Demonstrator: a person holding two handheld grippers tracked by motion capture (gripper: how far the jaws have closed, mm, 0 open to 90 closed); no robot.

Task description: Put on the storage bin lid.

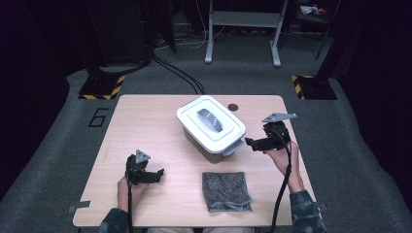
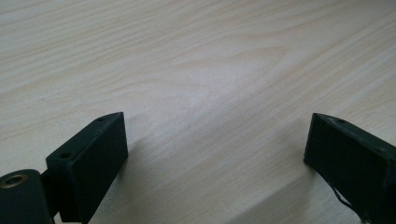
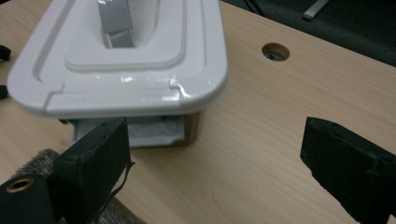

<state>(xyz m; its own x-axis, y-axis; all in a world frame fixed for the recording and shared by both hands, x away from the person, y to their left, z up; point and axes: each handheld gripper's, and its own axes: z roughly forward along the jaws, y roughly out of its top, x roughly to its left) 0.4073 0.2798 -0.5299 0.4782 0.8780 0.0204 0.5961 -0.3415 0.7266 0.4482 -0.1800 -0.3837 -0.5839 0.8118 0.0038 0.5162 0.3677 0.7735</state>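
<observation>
A pale wooden table (image 1: 145,126) carries everything, seen from above with a person's forearms coming in at its near edge. The biggest thing on it is a storage box (image 1: 212,127) with a white lid (image 3: 140,60) that has a grey handle (image 1: 210,120) set into its top; the lid sits flat and closed on the brownish tub. The box stands just in front of the right claw (image 1: 250,143), close to its tips, with its grey side latch (image 3: 140,132) facing the claw. From the claw's own camera, the latch lies right behind the left jaw, hanging loose below the lid's rim. This claw is spread wide, nothing between its jaws, so it seems placed there to work the latch. A folded grey cloth (image 1: 226,191) lies beside and below that claw, toward the person, apparently set aside until the box is opened. The left claw (image 1: 156,174) rests well away from the box, on the far side of the cloth, jaws wide apart over bare wood, gripping nothing, likely waiting. A small round hole (image 3: 275,51) in the tabletop sits beyond the box.
</observation>
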